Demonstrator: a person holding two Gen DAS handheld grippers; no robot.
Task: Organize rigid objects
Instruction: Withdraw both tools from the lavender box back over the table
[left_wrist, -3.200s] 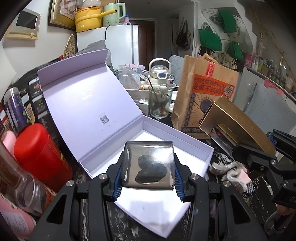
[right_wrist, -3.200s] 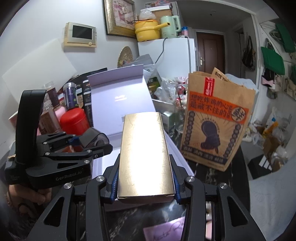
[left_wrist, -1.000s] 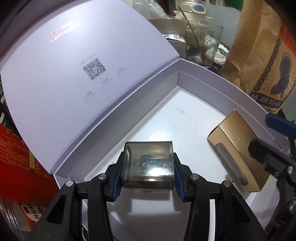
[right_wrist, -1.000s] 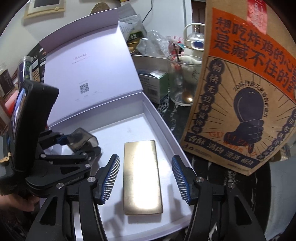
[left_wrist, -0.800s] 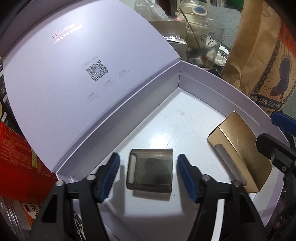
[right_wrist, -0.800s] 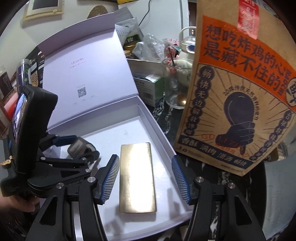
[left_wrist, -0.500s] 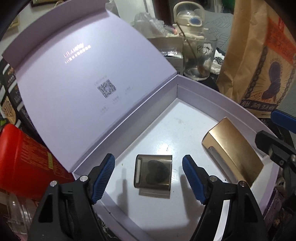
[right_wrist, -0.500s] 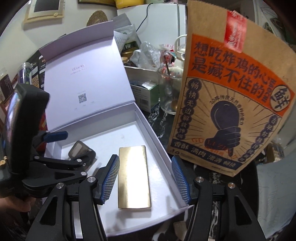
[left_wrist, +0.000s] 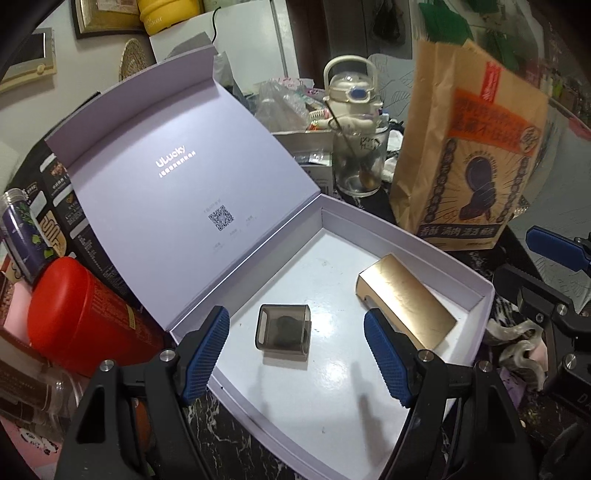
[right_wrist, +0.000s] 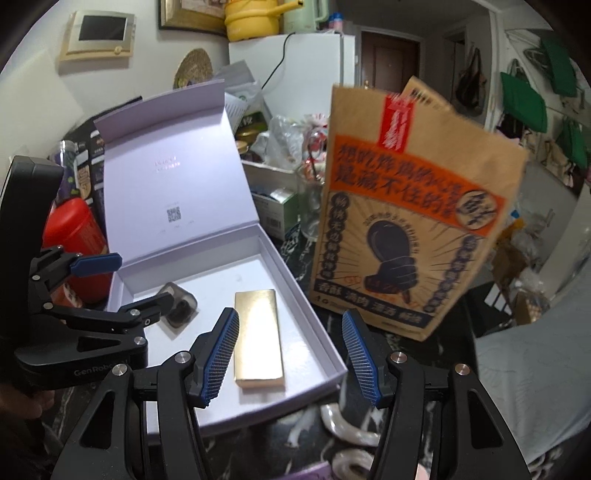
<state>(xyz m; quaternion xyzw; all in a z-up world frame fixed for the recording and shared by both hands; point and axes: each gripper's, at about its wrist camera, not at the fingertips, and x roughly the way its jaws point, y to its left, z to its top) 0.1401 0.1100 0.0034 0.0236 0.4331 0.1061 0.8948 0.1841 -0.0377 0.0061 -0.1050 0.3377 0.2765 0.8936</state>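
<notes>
Both pieces lie on the floor of the open lilac cardboard gift box (left_wrist: 476, 291): the small smoky translucent plastic case (left_wrist: 283, 330) at lower centre of the left view, the flat gold rectangular box (left_wrist: 406, 304) to its right, apart from it. The left hand-held gripper (left_wrist: 295, 354) and right hand-held gripper (right_wrist: 290, 356) both stand apart, clamping nothing. The risk, as I judge it: a finger catches the box's wall or raised lid, shifting the box on the cluttered counter and knocking the tall brown paper bag (right_wrist: 410, 221) over.

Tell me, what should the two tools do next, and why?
Probably lift away and fetch something else. The smoky transparent plastic case and flat gold rectangular box already lie inside the open lilac gift box, and the left tool and right tool are both open, holding nothing.
</notes>
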